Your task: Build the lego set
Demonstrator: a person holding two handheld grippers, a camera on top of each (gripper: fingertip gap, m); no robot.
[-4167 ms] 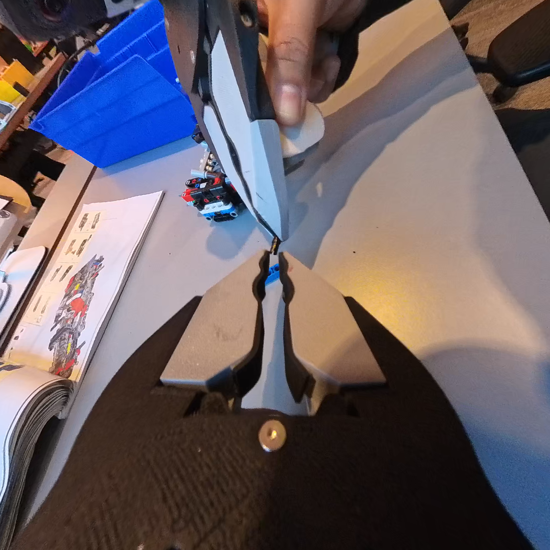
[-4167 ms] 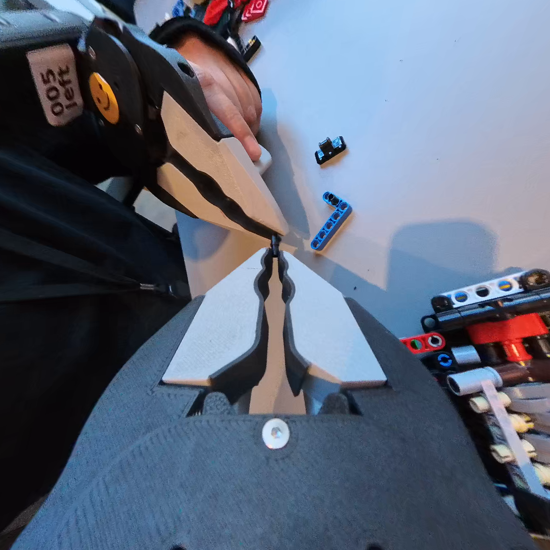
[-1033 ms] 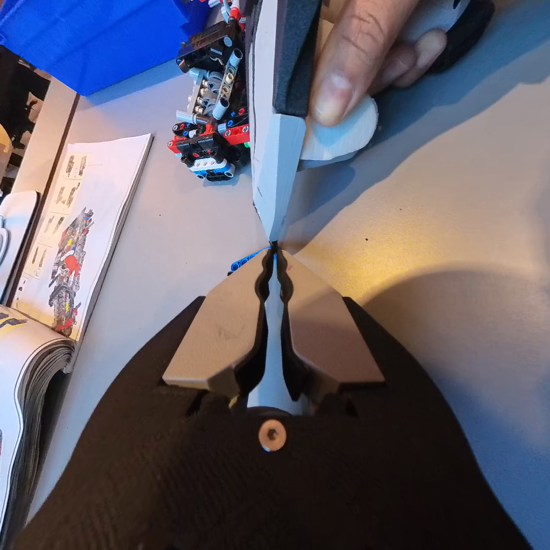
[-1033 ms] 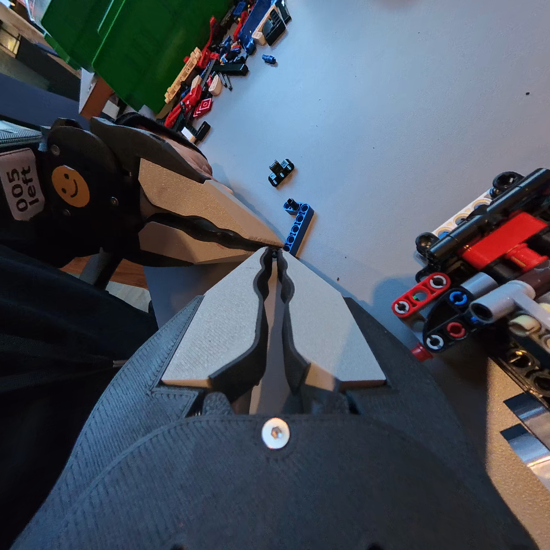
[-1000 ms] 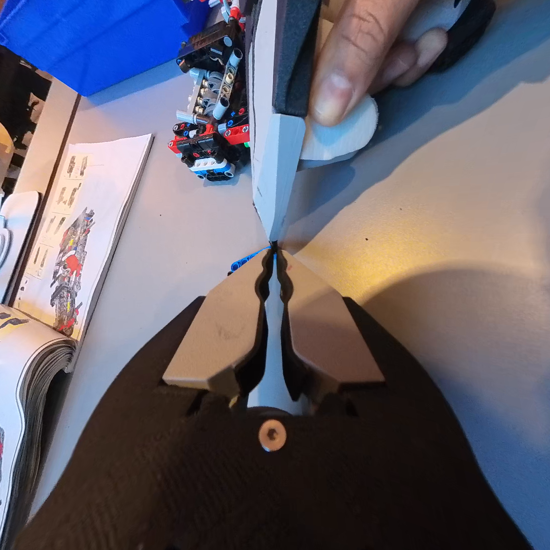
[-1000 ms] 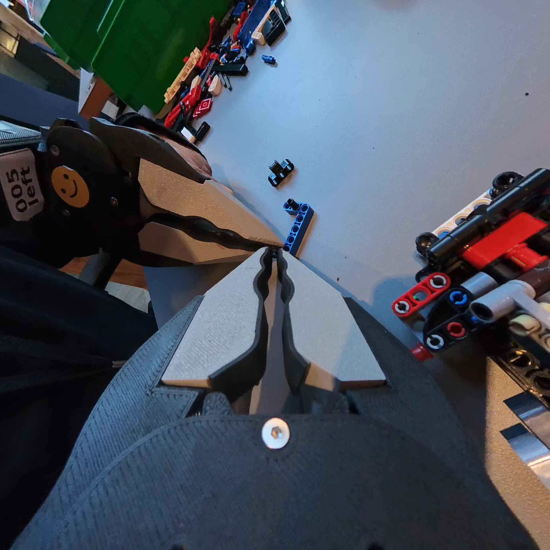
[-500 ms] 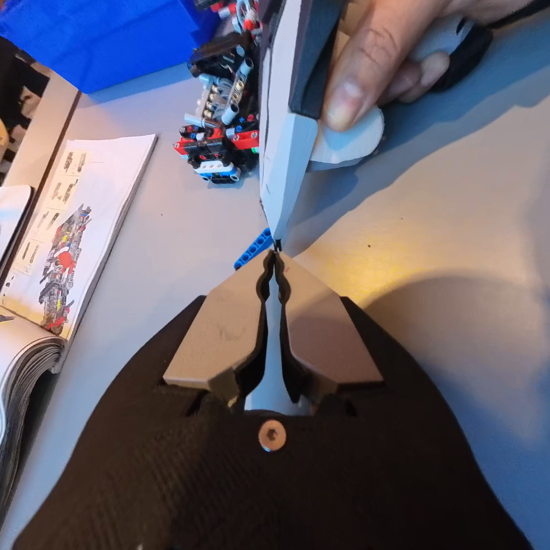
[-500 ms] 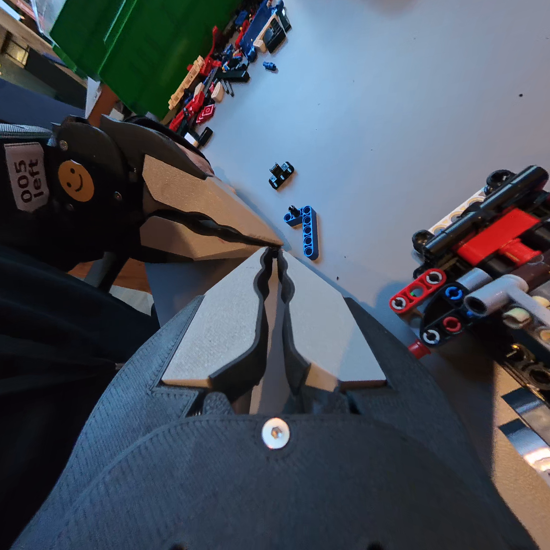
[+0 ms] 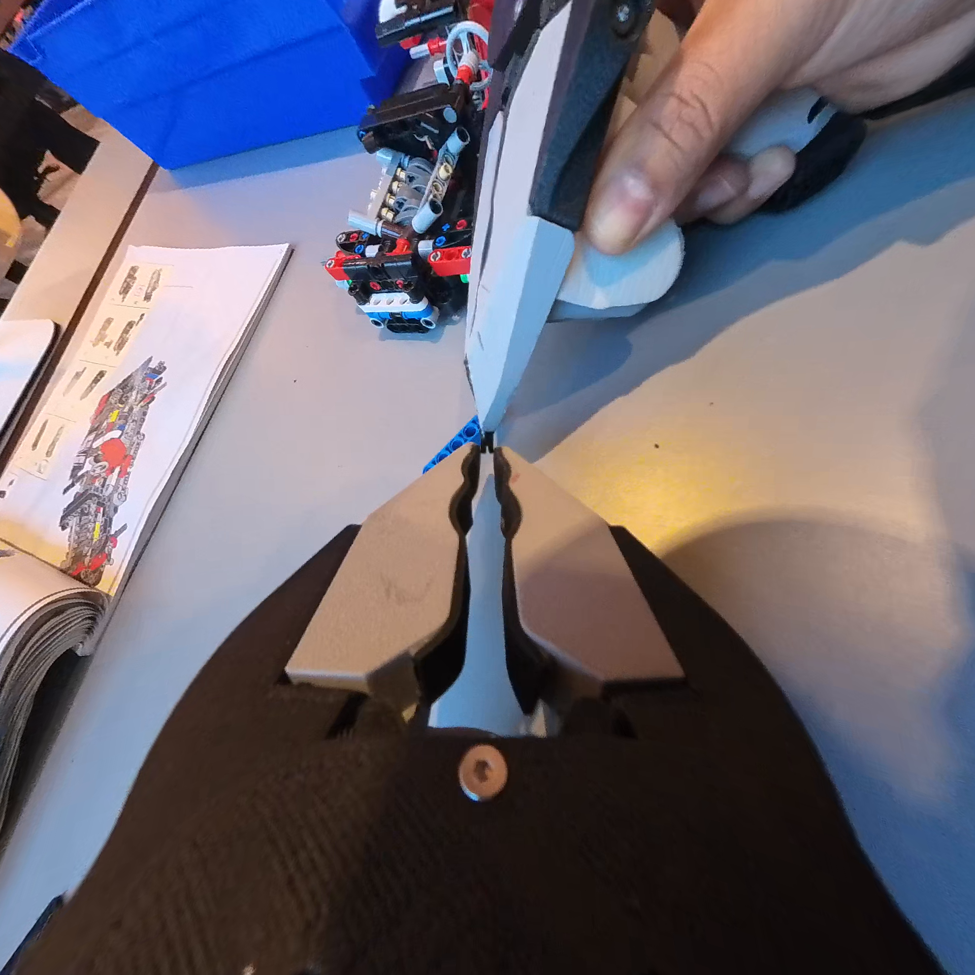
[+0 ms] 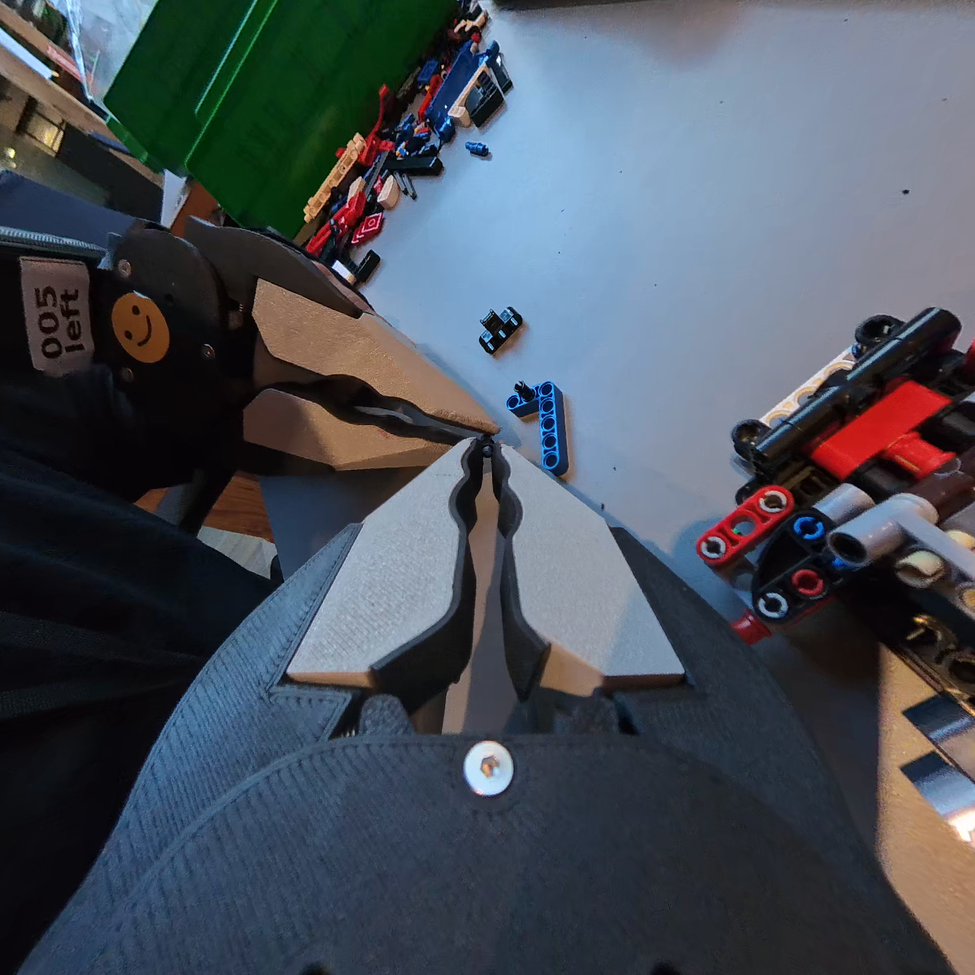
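Note:
My left gripper (image 9: 486,455) and my right gripper (image 10: 486,455) meet tip to tip just above the grey table (image 9: 738,475). A small black pin (image 10: 487,448) sits between the tips, and both pairs of jaws are closed on it; it also shows in the left wrist view (image 9: 486,444). The right gripper (image 9: 493,411) comes down from above in the left wrist view. The left gripper (image 10: 477,433) comes in from the left in the right wrist view. A blue L-shaped beam (image 10: 548,427) with a black pin in its short arm lies on the table just beyond the tips, partly hidden in the left wrist view (image 9: 456,442).
The partly built lego model (image 9: 411,253) stands beyond the grippers, at the right in the right wrist view (image 10: 870,475). An open instruction booklet (image 9: 132,369) lies left. A blue bin (image 9: 211,68) is behind. A small black piece (image 10: 500,330), loose parts (image 10: 411,147) and a green bin (image 10: 253,105) lie farther off. Less than 4 cm separates the two grippers' tips.
Both grippers have stayed tip to tip on the pin while shifting and turning together. The blue beam now shows more fully beside the tips, and the model looks nearer.

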